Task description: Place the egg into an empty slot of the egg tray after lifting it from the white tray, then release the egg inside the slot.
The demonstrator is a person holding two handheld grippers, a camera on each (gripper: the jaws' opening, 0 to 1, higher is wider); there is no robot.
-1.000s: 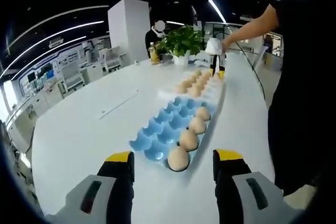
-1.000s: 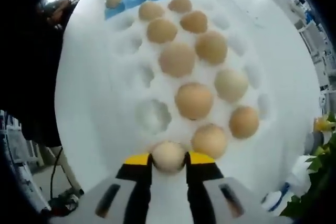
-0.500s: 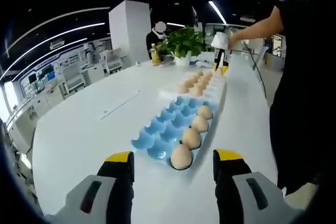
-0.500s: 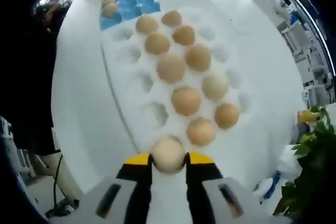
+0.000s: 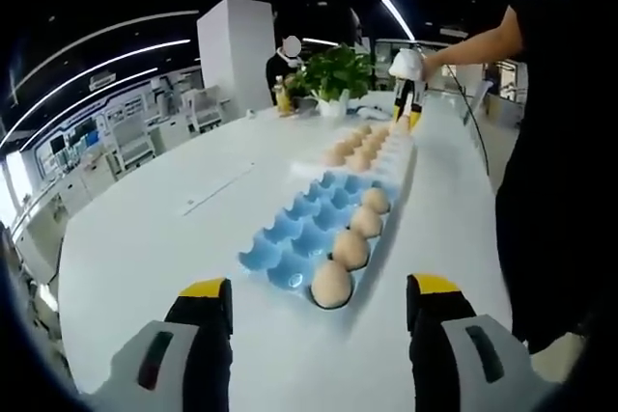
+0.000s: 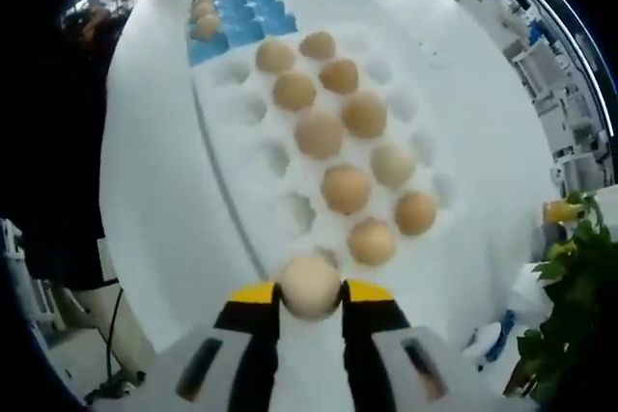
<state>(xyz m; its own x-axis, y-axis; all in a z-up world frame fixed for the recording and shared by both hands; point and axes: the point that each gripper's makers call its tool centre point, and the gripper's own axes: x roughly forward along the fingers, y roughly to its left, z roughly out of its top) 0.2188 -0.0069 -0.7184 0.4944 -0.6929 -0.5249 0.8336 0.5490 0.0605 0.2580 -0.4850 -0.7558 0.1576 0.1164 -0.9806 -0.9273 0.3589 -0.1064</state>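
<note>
In the left gripper view, my left gripper [image 5: 316, 298] holds its yellow-tipped jaws wide apart at the bottom of the frame, before the blue moulded egg tray [image 5: 290, 232] at centre. In the right gripper view, my right gripper [image 6: 309, 293] is clamped on a smooth, pale beige egg [image 6: 309, 286] at lower centre. That egg hangs over the near edge of the dimpled white tray [image 6: 232, 142], whose round cups hold matte tan eggs.

Grey grippers, yellow-tipped black fingers [image 5: 208, 320].

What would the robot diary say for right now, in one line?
right gripper: shut on egg, above white tray | left gripper: open | blue egg tray: slots free
</note>
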